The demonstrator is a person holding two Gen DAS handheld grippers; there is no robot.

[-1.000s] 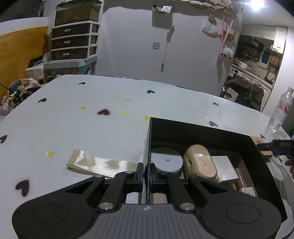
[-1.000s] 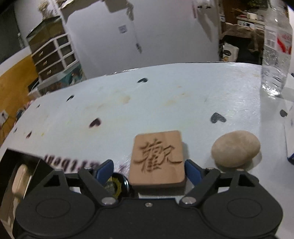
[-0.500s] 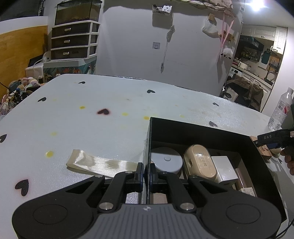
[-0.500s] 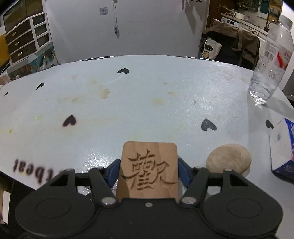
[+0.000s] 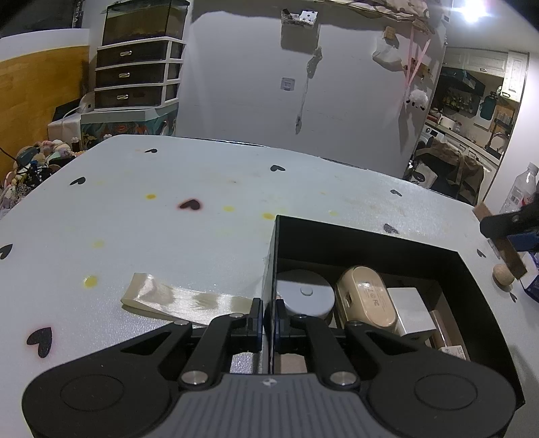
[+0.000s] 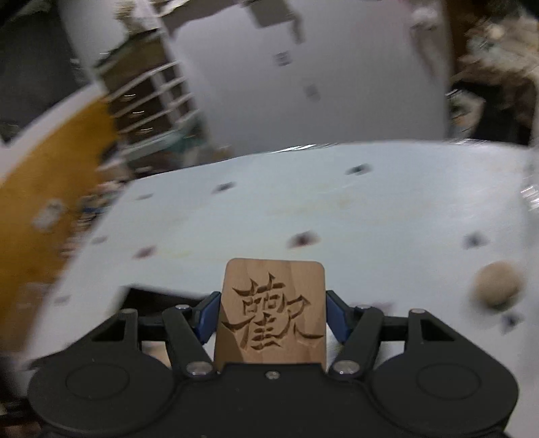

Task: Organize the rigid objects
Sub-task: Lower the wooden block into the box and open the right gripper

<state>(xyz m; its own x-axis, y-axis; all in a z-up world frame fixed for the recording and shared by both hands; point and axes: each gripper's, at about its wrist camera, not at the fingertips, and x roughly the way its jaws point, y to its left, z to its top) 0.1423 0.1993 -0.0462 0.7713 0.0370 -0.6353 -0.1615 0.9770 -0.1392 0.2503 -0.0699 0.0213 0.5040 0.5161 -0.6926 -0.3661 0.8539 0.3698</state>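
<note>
**Wooden tile gripped, box wall pinched**

Our right gripper (image 6: 273, 316) clamps the carved rectangular wooden tile (image 6: 273, 311) above the white heart-dotted table (image 6: 337, 215). Our left gripper (image 5: 268, 315) is clenched on the near wall of the open black box (image 5: 471, 286), beside a cream satin ribbon (image 5: 175, 298).

A pale worktop (image 5: 202, 236) printed with black hearts carries a cream ribbon (image 5: 182, 300) at seven o'clock. A drawer unit (image 5: 134, 74) with a glass tank (image 5: 145, 20) on top stands at eleven o'clock; a water bottle (image 5: 520, 190) at three o'clock.
</note>
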